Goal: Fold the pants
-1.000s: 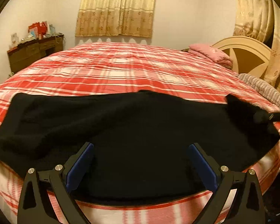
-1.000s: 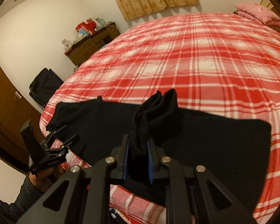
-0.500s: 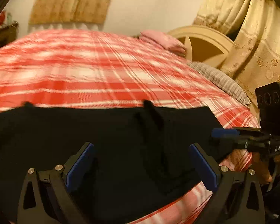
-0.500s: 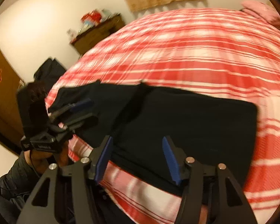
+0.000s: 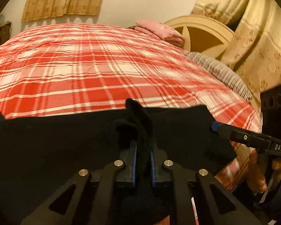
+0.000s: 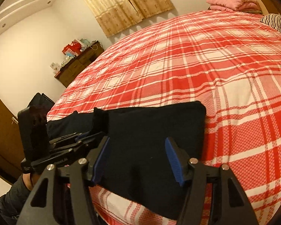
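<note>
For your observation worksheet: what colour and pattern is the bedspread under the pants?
Red and white plaid bedspread, clearest in the right wrist view.

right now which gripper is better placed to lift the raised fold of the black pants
Left. The left gripper has just closed, clamping the raised fold of the black pants, while the right gripper has just been opening and hangs open over flat cloth.

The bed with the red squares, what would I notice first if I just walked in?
Probably the big red and white checked bedspread, which fills nearly the whole room. Next, the black pants lying along its near edge, where the left gripper has just closed and pinches up a ridge of the cloth while the right gripper hangs open above them. Then the pink folded blanket at the far end.
</note>
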Available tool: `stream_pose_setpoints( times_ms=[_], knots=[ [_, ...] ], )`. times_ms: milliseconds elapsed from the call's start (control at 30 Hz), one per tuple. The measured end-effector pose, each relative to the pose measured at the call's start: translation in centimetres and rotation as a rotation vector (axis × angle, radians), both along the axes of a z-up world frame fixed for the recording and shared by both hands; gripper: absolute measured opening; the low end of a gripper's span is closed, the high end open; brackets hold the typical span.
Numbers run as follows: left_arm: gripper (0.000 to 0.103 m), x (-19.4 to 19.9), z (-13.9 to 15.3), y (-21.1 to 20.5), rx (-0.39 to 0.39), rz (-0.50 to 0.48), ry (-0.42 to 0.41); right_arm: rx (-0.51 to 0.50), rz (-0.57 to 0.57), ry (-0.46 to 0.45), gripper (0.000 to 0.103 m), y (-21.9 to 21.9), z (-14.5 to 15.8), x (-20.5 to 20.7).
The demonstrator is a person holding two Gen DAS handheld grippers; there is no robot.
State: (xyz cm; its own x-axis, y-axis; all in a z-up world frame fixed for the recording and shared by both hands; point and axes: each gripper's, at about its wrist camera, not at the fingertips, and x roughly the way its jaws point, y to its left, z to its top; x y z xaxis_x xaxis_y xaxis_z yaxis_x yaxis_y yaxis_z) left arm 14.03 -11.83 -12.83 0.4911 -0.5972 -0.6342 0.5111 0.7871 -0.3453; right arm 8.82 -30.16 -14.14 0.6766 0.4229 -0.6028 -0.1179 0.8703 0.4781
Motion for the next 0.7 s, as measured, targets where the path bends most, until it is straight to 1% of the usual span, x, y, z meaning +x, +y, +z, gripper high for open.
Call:
stream_pose_setpoints(
  times_ms=[100, 167, 267, 300, 333, 467, 500, 600, 700],
  knots=[
    [0.011, 0.1, 1.1, 2.0, -0.058, 0.019, 0.013, -0.004, -0.016, -0.054, 0.067, -0.2, 0.7, -0.6],
    [0.011, 0.0, 1.7, 2.8, -0.063, 0.033, -0.003, -0.001, -0.033, -0.082, 0.072, -0.2, 1.0, -0.8],
    [0.011, 0.1, 2.1, 4.3, -0.052, 0.071, -0.019, 0.012, -0.048, -0.093, 0.073, -0.4, 0.9, -0.8],
    [0.011, 0.3, 1.9, 4.7, -0.057, 0.075, -0.008, 0.012, -0.05, -0.088, 0.073, -0.4, 0.8, -0.7],
    [0.011, 0.5, 1.6, 4.8, -0.046, 0.07, 0.005, 0.011, -0.052, -0.086, 0.073, -0.4, 0.8, -0.7],
    [0.011, 0.8, 0.1, 4.5, 0.042, 0.099, 0.022, 0.005, -0.051, -0.074, 0.073, -0.5, 0.5, -0.5],
    [0.011, 0.7, -0.1, 4.7, 0.049, 0.11, 0.02, -0.002, -0.048, -0.074, 0.073, -0.4, 0.5, -0.5],
    [0.011, 0.4, -0.2, 5.5, 0.011, 0.124, 0.031, -0.022, -0.028, -0.1, 0.073, 0.0, 0.8, -0.9],
    [0.011, 0.3, 0.0, 6.2, 0.023, 0.144, 0.019, -0.039, 0.02, -0.123, 0.073, 0.9, 1.0, -1.0]
  ],
)
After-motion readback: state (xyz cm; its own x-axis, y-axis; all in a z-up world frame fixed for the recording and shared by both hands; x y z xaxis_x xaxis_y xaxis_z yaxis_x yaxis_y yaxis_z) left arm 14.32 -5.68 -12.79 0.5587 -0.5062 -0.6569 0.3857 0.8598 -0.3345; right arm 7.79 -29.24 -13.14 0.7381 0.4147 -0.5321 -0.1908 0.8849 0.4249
